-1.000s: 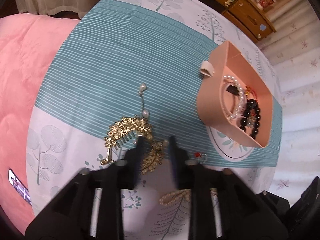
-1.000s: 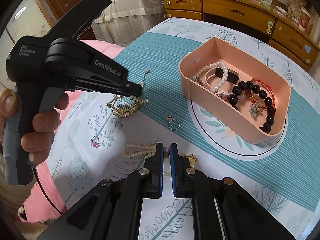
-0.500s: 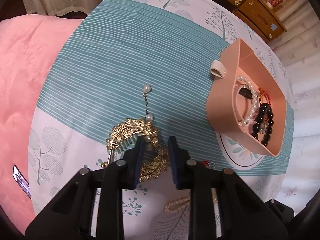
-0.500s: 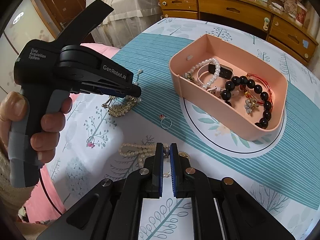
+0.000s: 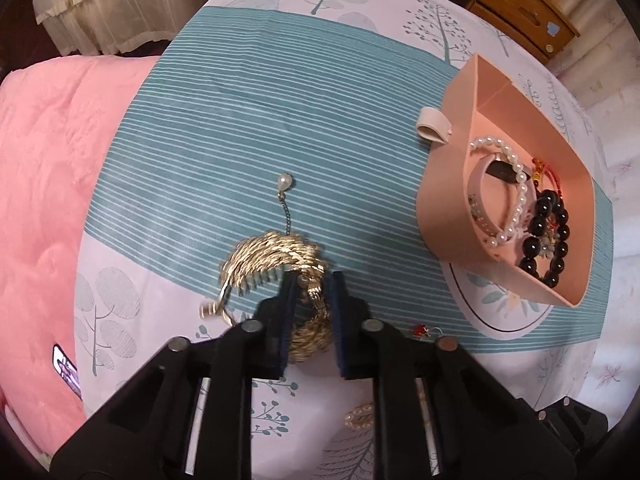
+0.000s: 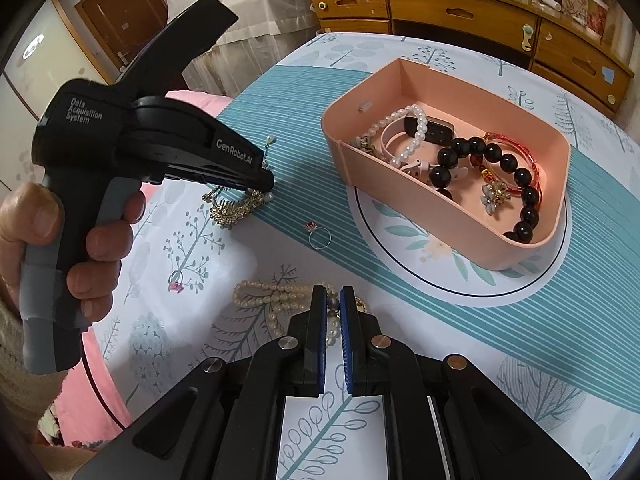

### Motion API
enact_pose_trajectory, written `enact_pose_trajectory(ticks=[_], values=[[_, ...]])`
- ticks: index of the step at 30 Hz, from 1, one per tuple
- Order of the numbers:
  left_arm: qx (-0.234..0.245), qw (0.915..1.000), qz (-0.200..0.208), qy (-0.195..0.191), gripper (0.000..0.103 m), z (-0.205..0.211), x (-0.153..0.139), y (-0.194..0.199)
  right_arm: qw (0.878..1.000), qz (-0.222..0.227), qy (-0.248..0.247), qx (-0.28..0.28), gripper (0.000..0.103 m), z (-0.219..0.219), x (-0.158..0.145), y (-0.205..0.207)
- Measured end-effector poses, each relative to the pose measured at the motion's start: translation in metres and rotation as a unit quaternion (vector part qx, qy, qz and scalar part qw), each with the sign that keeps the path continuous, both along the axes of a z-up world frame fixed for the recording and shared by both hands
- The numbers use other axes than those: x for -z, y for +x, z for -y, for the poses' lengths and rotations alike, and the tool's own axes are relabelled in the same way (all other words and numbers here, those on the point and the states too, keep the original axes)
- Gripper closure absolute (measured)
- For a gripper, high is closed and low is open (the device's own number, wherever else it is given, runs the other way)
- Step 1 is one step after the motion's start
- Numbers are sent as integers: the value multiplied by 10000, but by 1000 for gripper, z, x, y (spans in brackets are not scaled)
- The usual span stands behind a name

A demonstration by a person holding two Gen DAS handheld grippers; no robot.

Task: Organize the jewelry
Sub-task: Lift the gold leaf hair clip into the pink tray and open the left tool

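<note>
Gold-toned metal hair comb (image 5: 276,258) lies on the patterned tablecloth (image 5: 248,128), at the border of its teal striped band, well apart from the pink box (image 5: 448,216). The left gripper (image 5: 311,280) stands with jaws spread to either side of the comb's right portion; contact with the metal cannot be confirmed from either view. A short chain ending in a pearl drop (image 5: 285,182) trails away from the comb.

Assessment: the step in hand is closing on the comb. The jaws should bite the solid leaf body, not the teeth, and lift only once the hold is firm, as the dangling chain may swing or catch the box rim.

The right gripper (image 6: 333,300) sits with jaws nearly together, nothing visibly pinched, above the pearl strand (image 6: 272,296). A ring (image 6: 319,236) lies loose nearby.
</note>
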State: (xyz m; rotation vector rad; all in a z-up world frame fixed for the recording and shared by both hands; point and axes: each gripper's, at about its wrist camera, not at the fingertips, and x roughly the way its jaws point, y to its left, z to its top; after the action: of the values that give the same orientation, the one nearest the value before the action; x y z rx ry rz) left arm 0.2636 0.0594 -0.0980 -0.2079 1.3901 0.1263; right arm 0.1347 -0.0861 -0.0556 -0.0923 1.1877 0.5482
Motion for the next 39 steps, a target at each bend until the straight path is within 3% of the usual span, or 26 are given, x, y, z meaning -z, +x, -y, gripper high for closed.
enact_pose_trajectory(ticks=[6,14,27,32,36,39], values=[[158,9997,176,16,96,5,-12,-16,10000,73,19,58,96,10,-6,-3],[346,9979,540,-55,96,1,-53,-41,9993,311,69,172,96,24,-32,-8],[927,9847,1441,-332,96,35,-153,-71,9908,1221,105,576,97,43,-123,-8],[1042,9790,1709,-397,96,52,-170,-62,9834,1597,120,856,96,54,-156,4],[1134,9775,1719,-463,96,63,-167,-50,9875,1400,81,723,96,52,-154,11],[1238,9759,1683,-622,96,69,-161,-39,9923,1057,102,637,96,51,-136,12]])
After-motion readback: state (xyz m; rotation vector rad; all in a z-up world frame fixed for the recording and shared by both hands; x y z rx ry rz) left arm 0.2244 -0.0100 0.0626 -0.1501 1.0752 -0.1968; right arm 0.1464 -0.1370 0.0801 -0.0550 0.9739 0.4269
